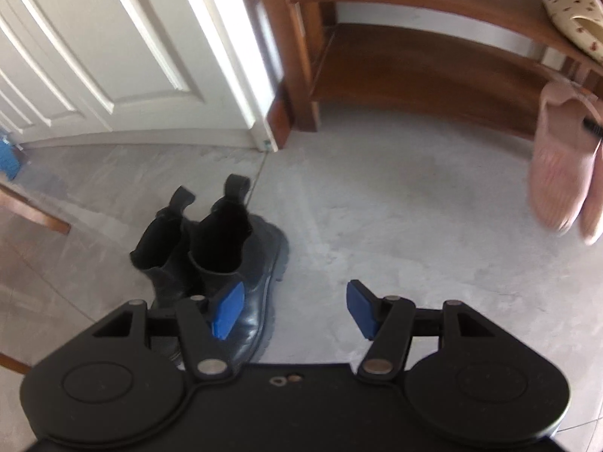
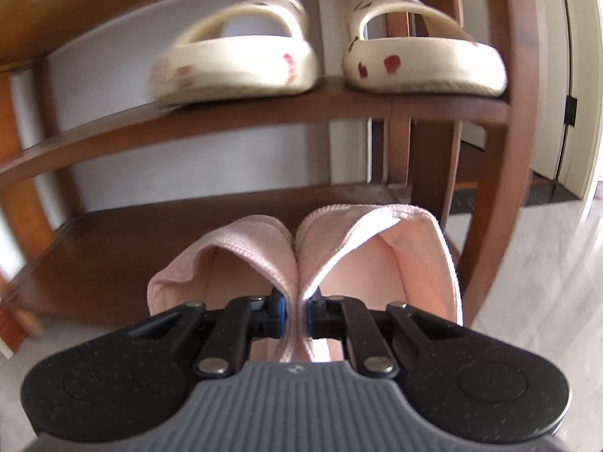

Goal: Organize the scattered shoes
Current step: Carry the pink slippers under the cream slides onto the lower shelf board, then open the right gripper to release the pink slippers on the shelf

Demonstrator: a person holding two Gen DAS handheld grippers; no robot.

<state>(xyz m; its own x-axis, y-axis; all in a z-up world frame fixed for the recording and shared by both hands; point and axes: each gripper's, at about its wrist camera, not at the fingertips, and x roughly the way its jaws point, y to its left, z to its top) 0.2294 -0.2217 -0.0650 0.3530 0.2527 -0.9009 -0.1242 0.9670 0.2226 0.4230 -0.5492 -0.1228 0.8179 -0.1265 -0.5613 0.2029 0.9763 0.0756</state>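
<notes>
My right gripper (image 2: 294, 310) is shut on a pair of pink slippers (image 2: 377, 260), pinching their inner edges together just in front of the wooden shoe rack's bottom shelf (image 2: 113, 256). Those pink slippers (image 1: 557, 173) hang in the air at the right edge of the left wrist view. A cream pair of slippers with red spots (image 2: 245, 56) sits on the rack's middle shelf. My left gripper (image 1: 294, 309) is open above the floor, with nothing between its fingers. A pair of black boots (image 1: 222, 260) stands upright on the floor, just left of its left blue pad (image 1: 228, 310).
The wooden shoe rack (image 1: 414, 60) stands against the wall beside a white panelled door (image 1: 113, 56). Grey tiled floor (image 1: 395, 203) spreads in front of it. A wooden furniture leg (image 1: 34, 207) and a blue object (image 1: 7, 162) are at the far left.
</notes>
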